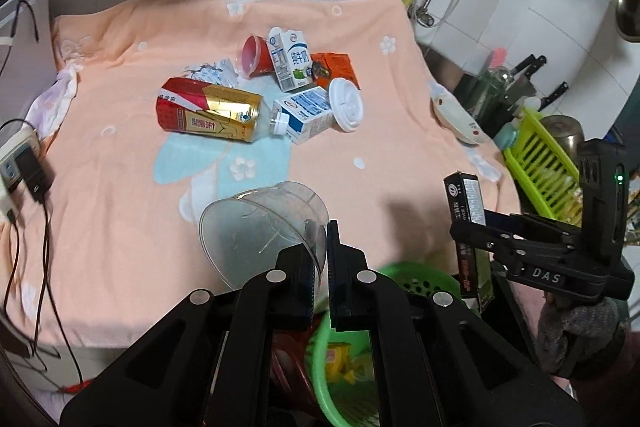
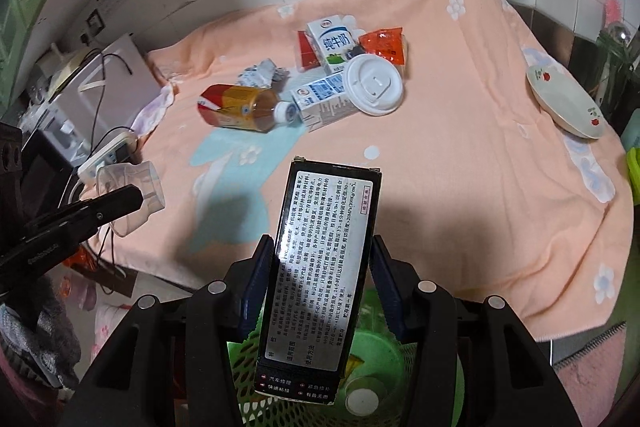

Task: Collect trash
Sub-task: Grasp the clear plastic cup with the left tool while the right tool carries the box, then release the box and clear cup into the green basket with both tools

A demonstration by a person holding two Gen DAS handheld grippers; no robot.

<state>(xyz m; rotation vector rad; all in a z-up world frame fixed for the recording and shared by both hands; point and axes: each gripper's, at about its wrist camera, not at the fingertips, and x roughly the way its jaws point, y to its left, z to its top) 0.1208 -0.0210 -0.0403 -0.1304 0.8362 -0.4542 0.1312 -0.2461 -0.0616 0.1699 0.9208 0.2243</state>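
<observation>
The left gripper [image 1: 320,259] has its fingers pinched together on the rim wall of a clear, thin plastic cup [image 1: 260,227], carried above the near edge of the peach towel-covered tabletop [image 1: 360,195], over a green perforated plastic basket [image 1: 344,367]. The right gripper [image 2: 320,291] is clamped across the long sides of a black rectangular cardboard box with a white printed label [image 2: 324,267], also above the basket. Both look light; the cup is probably slippery and crushable, so a rim pinch suits it, while the box seems stiffer but could dent. A gold-and-red bottle [image 1: 208,109], milk cartons [image 1: 290,59] and a white lid [image 1: 346,103] lie mid-tabletop.
</observation>
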